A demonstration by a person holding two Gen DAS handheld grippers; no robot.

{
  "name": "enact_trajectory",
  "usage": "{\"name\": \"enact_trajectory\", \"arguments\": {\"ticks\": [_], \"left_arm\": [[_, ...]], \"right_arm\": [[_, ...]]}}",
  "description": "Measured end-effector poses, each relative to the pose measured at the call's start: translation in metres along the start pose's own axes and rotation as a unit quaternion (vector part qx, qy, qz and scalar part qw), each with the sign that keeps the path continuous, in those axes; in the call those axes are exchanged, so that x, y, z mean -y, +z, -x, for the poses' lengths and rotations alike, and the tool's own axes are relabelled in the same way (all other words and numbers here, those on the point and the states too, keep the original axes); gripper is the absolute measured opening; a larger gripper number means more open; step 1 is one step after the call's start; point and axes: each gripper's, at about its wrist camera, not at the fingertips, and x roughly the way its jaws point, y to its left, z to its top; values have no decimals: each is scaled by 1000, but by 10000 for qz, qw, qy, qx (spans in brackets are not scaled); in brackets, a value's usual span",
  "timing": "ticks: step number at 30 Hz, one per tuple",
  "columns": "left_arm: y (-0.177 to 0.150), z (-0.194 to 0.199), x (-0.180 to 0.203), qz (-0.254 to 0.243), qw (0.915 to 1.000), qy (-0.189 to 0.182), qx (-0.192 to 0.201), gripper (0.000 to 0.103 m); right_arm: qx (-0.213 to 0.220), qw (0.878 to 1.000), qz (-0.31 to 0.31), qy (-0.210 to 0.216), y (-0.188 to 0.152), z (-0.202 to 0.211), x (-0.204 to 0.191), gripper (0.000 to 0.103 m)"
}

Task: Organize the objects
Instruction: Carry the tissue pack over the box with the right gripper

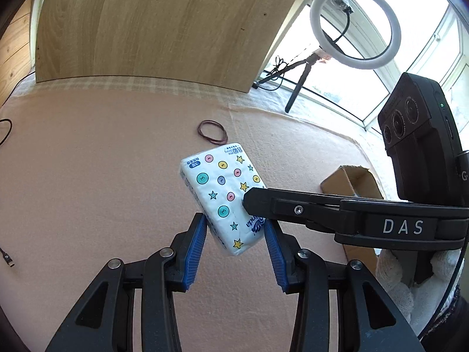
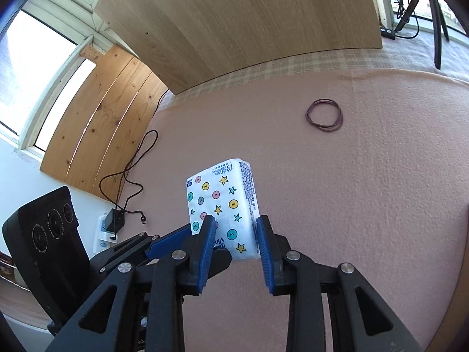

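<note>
A: Where is the tissue pack (image 1: 225,202) just now?

B: Up off the pink blanket (image 1: 102,176), held between both tools. It is a white pack printed with coloured dots and stars, and it hangs tilted above the middle of the blanket, clear of the cloth.

A: Which tool has it?

B: Both. In the right wrist view the right gripper (image 2: 234,246) has its blue pads (image 2: 265,252) pressed against the two long sides of the pack's near end. In the left wrist view the left gripper (image 1: 234,249) has its own blue pads on the pack's lower end, one each side, and the right gripper's black finger crosses in from the right and lies on the pack's printed face.

A: So the jaws are narrow?

B: Part closed on each tool, stopped by the width of the pack.

A: What else lies on the blanket?

B: A loop of dark red rubber bands (image 2: 324,116), well apart from the pack, toward the far edge, where a light wooden board (image 2: 249,14) stands. An open cardboard box (image 1: 351,180) sits near the right edge, partly hidden behind the right gripper's arm. A black cable (image 2: 129,176) trails at the left edge.

A: And past the blanket?

B: A ring light (image 1: 354,26) on a small tripod by the window. A hand in a white glove (image 1: 395,281) holds the right tool's handle.
</note>
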Motion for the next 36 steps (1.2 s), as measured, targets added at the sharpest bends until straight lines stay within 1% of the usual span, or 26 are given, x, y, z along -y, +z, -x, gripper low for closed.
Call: {"name": "enact_trajectory", "arguments": {"ticks": [4, 8, 15, 21, 28, 36], "left_arm": [[3, -15, 48, -344, 9990, -267, -94, 44], [3, -29, 95, -691, 9961, -507, -199, 44], [-3, -57, 177, -1281, 9871, -862, -416, 44], [-14, -78, 231, -1639, 9785, -1101, -596, 44], [-20, -102, 278, -1908, 9707, -1269, -727, 44], [-8, -131, 305, -1944, 9695, -1295, -741, 44]], "right_arm": [[278, 9992, -244, -175, -15, 41, 29, 27], [554, 9967, -483, -353, -31, 80, 56, 27], [952, 9896, -859, -656, -60, 138, 106, 27], [1174, 9823, -1174, -872, -82, 174, 146, 27], [1347, 9745, -1458, -1044, -97, 200, 184, 27], [1412, 9712, -1495, -1201, -90, 216, 215, 27]]}}
